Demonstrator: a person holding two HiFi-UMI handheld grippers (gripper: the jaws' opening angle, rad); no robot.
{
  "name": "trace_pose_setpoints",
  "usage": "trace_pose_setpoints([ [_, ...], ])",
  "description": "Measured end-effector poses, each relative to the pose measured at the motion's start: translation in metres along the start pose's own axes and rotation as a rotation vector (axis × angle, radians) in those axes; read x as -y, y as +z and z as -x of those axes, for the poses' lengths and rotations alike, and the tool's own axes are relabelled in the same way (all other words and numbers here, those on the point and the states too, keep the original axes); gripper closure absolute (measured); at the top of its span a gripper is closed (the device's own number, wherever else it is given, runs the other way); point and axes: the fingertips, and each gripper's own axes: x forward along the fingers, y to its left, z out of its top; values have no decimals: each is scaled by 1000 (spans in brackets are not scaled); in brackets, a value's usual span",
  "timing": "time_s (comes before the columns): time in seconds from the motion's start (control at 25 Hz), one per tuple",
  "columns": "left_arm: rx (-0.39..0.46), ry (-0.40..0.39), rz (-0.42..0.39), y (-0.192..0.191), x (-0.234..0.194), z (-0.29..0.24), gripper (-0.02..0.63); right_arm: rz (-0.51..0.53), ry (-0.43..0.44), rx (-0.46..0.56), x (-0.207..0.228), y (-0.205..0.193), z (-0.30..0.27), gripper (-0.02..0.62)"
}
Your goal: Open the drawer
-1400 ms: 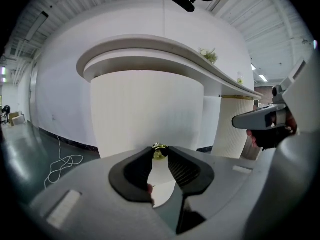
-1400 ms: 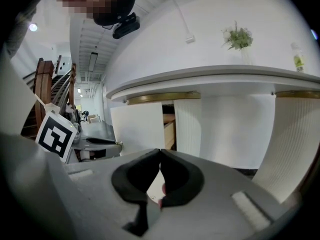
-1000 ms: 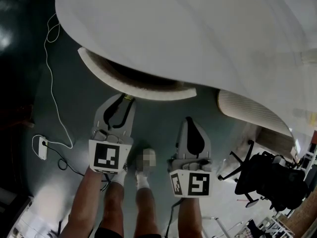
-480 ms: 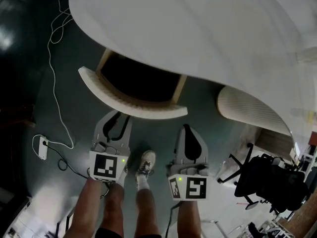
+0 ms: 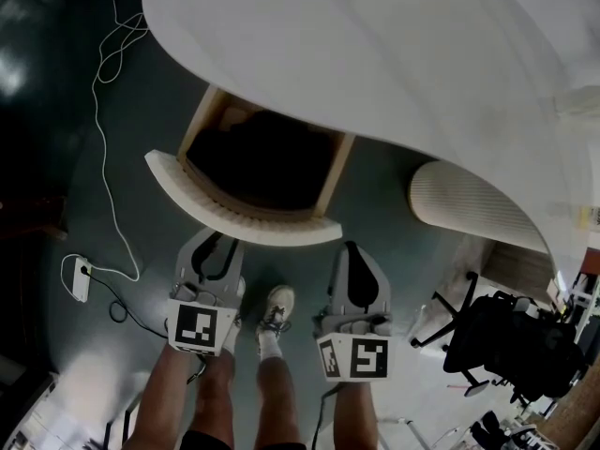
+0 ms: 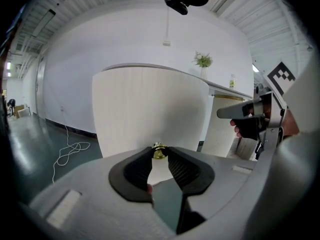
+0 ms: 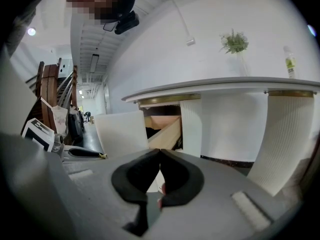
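The drawer [image 5: 262, 157] stands pulled out from under the white curved desk [image 5: 375, 54], its dark inside showing. Its curved, ribbed white front [image 5: 239, 216] faces me. My left gripper [image 5: 217, 242] reaches that front from below. In the left gripper view the small brass knob [image 6: 159, 150] sits pinched between the tips of the left gripper [image 6: 160, 153], in front of the ribbed drawer front [image 6: 150, 109]. My right gripper [image 5: 352, 249] hovers beside it to the right, apart from the drawer. In its own view the right gripper [image 7: 159, 152] is shut with nothing in it, and the open drawer's wooden side [image 7: 165, 131] shows behind.
A ribbed white pedestal [image 5: 469, 209] stands under the desk at the right. A black office chair [image 5: 506, 340] sits further right. A white cable and a power strip [image 5: 80, 277] lie on the dark floor at the left. The person's legs and shoes [image 5: 277, 307] are between the grippers.
The drawer has slid further out from under the desk, with the left gripper drawing back on its knob. The right gripper has also drifted back toward me.
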Motion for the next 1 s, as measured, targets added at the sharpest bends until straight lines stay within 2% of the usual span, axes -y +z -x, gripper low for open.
trace_pose_setpoints([
  [0.44, -41, 6, 20, -7, 2, 6, 495, -1, -10, -30, 13, 1, 0, 591],
  [0.92, -37, 6, 17, -7, 3, 6, 494, -1, -5, -17, 9, 8, -1, 591],
  [0.96, -29, 0, 23, -6, 5, 5, 488, 0, -6, -17, 10, 8, -1, 591],
  [1.0, -17, -12, 31, -5, 7, 4, 449, 1, -7, -18, 10, 9, -1, 591],
])
